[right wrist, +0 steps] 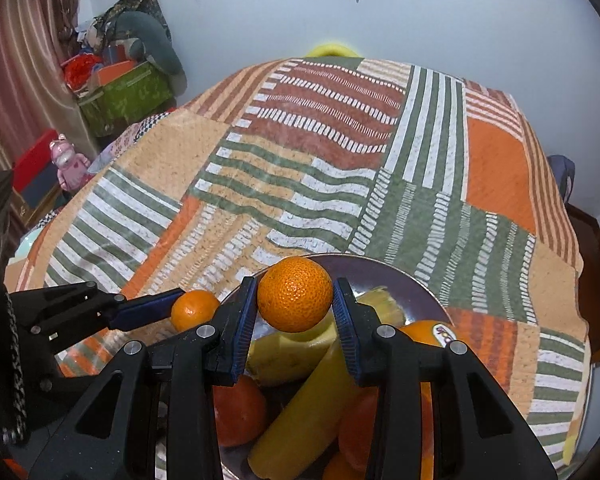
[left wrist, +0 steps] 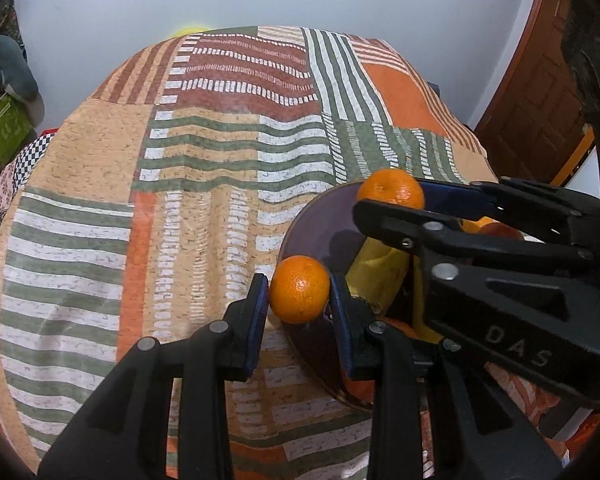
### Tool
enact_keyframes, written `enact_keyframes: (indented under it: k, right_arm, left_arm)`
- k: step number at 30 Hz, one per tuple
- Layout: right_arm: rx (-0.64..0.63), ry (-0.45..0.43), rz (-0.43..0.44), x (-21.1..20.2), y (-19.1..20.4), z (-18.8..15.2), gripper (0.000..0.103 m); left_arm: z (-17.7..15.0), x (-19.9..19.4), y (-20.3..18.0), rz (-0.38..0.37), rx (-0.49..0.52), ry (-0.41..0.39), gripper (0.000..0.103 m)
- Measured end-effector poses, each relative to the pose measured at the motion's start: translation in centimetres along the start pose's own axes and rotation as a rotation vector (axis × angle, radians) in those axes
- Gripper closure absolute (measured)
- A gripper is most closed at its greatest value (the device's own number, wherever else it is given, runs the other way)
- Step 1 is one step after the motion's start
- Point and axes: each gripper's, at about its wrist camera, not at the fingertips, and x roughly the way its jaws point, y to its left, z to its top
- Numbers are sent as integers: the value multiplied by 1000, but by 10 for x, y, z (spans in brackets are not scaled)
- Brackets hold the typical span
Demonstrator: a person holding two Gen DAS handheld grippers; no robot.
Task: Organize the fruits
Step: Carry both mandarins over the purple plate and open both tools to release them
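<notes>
My left gripper [left wrist: 299,290] is shut on a small mandarin [left wrist: 300,289] and holds it over the left rim of a dark round plate [left wrist: 316,220]. My right gripper [right wrist: 295,299] is shut on a second mandarin [right wrist: 295,294] above the same plate [right wrist: 416,284]. The right gripper also shows in the left wrist view [left wrist: 392,196], and the left gripper with its mandarin [right wrist: 194,310] shows at the left in the right wrist view. The plate holds bananas [right wrist: 300,404], an orange with a sticker [right wrist: 428,330] and other oranges [right wrist: 240,408].
The table wears a patchwork cloth [left wrist: 204,152] of orange, green and brown stripes. A wooden door [left wrist: 536,92] stands at the right. Boxes and clutter [right wrist: 124,88] and a pink toy [right wrist: 66,160] lie beyond the table's left side.
</notes>
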Motion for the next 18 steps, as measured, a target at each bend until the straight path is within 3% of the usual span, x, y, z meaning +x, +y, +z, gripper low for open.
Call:
enact_keyframes:
  k: [7, 9, 11, 15, 18]
  right_arm:
    - [-18, 7, -16, 3, 4, -4, 68]
    - [-18, 18, -16, 3, 4, -6, 67]
    - [-19, 9, -16, 0, 4, -8, 64]
    - [-8, -28, -14, -12, 4, -10, 51]
    - [-6, -55, -18, -24, 5, -9, 51]
  left_arm:
    - [-3, 7, -3, -3, -5, 31, 72]
    - [-4, 6, -2, -1, -14, 32, 67]
    - [-4, 3, -2, 2, -22, 16, 61]
    - [-3, -5, -4, 7, -14, 4, 61]
    - [-3, -15, -4, 8, -14, -9, 61]
